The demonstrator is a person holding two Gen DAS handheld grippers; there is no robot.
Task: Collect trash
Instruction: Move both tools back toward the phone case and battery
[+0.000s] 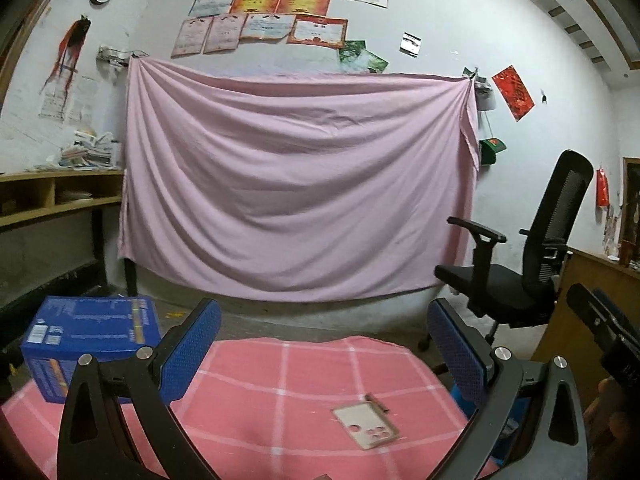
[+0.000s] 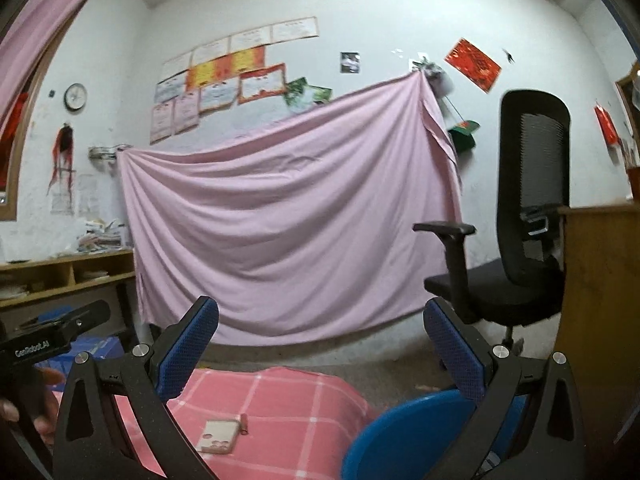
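While both grippers point about level, wide open, nothing sits between their pads.
Trash: a flat card piece on the pink checked cloth, below the left gripper's jaws.
Right gripper: empty; blue bin under its right finger.
Writing: "GenRobot.AI" on the neighbouring gripper body.

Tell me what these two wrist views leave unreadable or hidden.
- Blue round bin: right wrist view, inside hidden by its rim, the right gripper and the bottom edge.
- Flat cardboard card: left view, blurred.
- Wall certificates: text too small.
- Blue cardboard box: print blurred.
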